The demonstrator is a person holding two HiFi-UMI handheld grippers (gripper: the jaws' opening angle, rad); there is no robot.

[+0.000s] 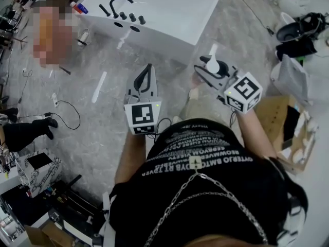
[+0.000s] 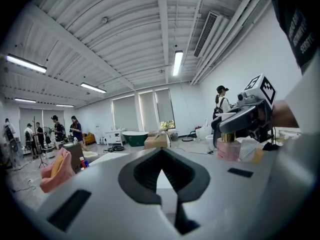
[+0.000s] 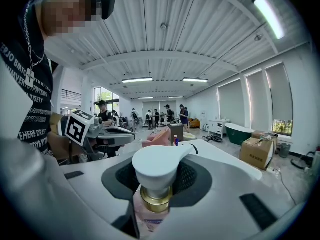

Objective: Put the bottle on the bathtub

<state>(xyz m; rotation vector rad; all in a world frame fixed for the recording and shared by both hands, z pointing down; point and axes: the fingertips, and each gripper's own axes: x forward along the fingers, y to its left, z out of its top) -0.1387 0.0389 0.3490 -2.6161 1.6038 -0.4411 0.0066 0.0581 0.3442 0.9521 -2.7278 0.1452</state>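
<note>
A pink pump bottle [image 3: 155, 169] with a white pump head and a gold collar sits between the jaws of my right gripper [image 3: 156, 186], which is shut on it. In the head view the right gripper [image 1: 208, 72] holds the bottle [image 1: 213, 59] above the floor, short of the white bathtub [image 1: 169, 14] with its black faucet [image 1: 119, 4]. To its left, my left gripper [image 1: 148, 70] is shut and holds nothing. In the left gripper view its jaws meet in a narrow line, and the bottle [image 2: 227, 145] shows at the right.
Small bottles [image 1: 79, 7] stand at the tub's left corner. A cardboard box [image 1: 280, 120] lies to the right and cables [image 1: 67, 109] run over the grey floor at the left. Several people stand in the far room near a green tub [image 2: 135, 137].
</note>
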